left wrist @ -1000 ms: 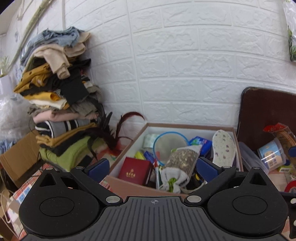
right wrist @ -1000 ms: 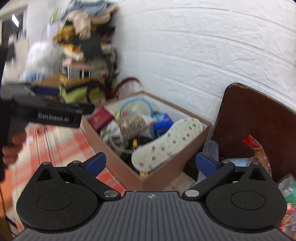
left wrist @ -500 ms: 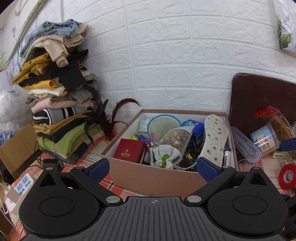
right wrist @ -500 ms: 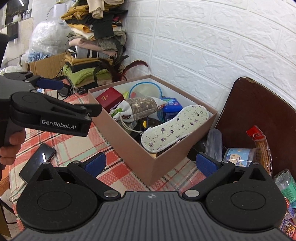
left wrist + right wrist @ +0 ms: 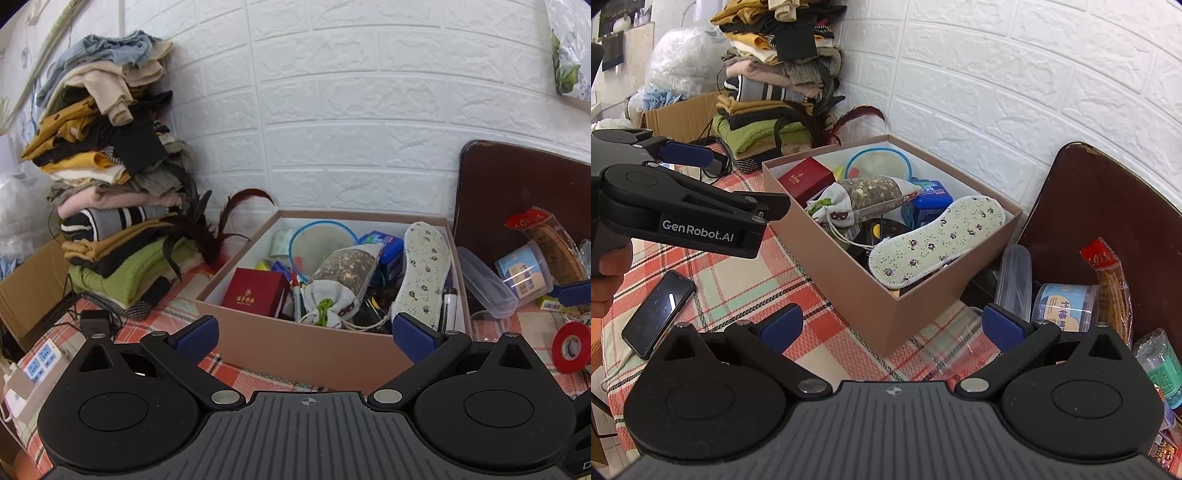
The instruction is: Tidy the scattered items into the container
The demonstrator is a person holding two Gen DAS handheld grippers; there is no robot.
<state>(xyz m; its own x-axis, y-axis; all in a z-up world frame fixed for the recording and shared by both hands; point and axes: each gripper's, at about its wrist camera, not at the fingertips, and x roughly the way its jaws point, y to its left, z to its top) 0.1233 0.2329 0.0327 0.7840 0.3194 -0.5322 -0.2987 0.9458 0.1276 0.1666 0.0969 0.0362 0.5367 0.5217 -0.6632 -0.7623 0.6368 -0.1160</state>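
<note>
A tan cardboard box (image 5: 314, 347) (image 5: 886, 295) stands on the plaid table by the white wall. It holds a floral insole (image 5: 424, 273) (image 5: 938, 240), a drawstring pouch (image 5: 340, 284) (image 5: 864, 195), a red gift box (image 5: 255, 291) (image 5: 807, 179), a blue-rimmed lid (image 5: 317, 243) and a blue pack (image 5: 931, 201). My left gripper (image 5: 304, 334) is open and empty, in front of the box's near wall. My right gripper (image 5: 890, 326) is open and empty, at the box's near corner. The left gripper also shows in the right wrist view (image 5: 701, 199), left of the box.
A black phone (image 5: 659, 312) lies on the cloth at the left. A red tape roll (image 5: 572, 349), clear plastic case (image 5: 484, 284), blue-labelled tub (image 5: 524, 273) (image 5: 1063, 306), snack pack (image 5: 1108, 284) and clear cup (image 5: 953, 347) sit right of the box. Folded clothes (image 5: 110, 177) are stacked at the left. A power strip (image 5: 33, 373) lies near the table edge.
Both grippers have drawn back from the box, so it looks smaller and the table in front shows. The phone and the left gripper have come into the right wrist view.
</note>
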